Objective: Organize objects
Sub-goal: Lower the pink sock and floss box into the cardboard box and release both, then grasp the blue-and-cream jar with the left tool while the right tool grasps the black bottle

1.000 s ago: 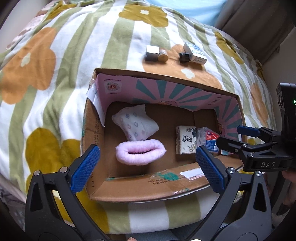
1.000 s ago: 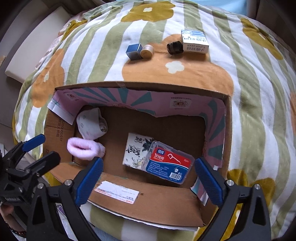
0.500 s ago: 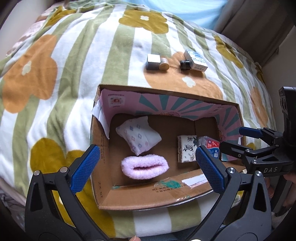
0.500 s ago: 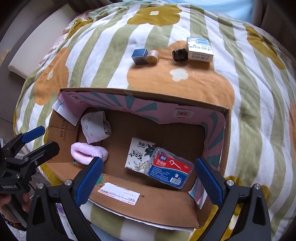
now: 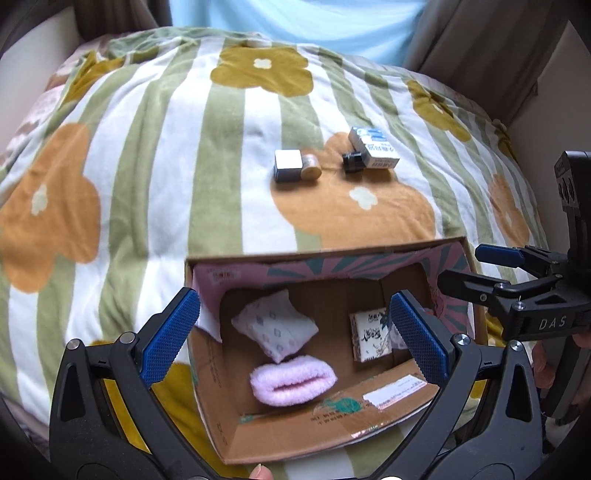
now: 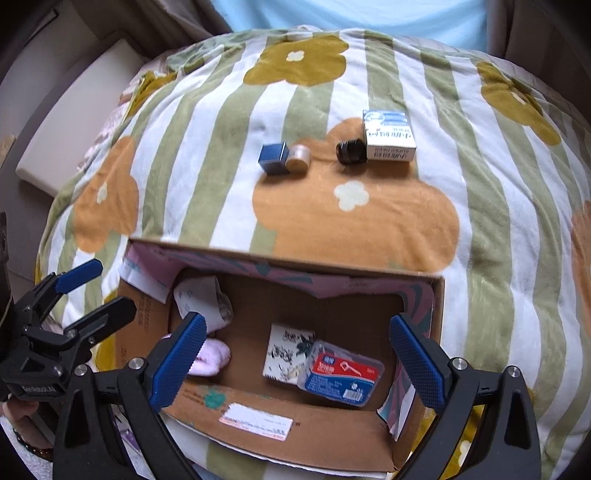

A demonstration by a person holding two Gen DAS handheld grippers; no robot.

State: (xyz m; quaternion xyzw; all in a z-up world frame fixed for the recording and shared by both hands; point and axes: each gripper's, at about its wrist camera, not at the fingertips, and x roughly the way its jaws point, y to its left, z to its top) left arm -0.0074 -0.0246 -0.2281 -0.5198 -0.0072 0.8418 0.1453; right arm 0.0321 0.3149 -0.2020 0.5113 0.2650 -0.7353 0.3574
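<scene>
An open cardboard box [image 5: 332, 435] [image 6: 258, 424] sits on the blanket. It holds a pink fuzzy sock [image 5: 291, 382], a white patterned pack [image 5: 275, 328], a tissue pack [image 5: 371, 334] and a floss pick case [image 6: 341, 374]. Beyond it lie a small blue box [image 6: 274, 158], a tan jar [image 6: 298, 159], a black cap-like item [image 6: 350, 152] and a white-blue carton [image 6: 388, 140]. My left gripper [image 5: 293, 306] [image 6: 114, 286] hovers open over the box's near left. My right gripper [image 6: 298, 323] [image 5: 461, 266] is open over its right side. Both are empty.
A green-striped blanket with orange flowers [image 5: 147, 184] covers the soft surface. Someone in a light blue top [image 6: 351, 14] is at the far edge. A beige cushion [image 6: 74, 122] lies off to the left. Hands hold the gripper handles at the frame edges.
Both grippers have pulled back and up from the box, which now sits lower in each view, with more blanket showing. Nothing was grasped; the box contents have not moved.
</scene>
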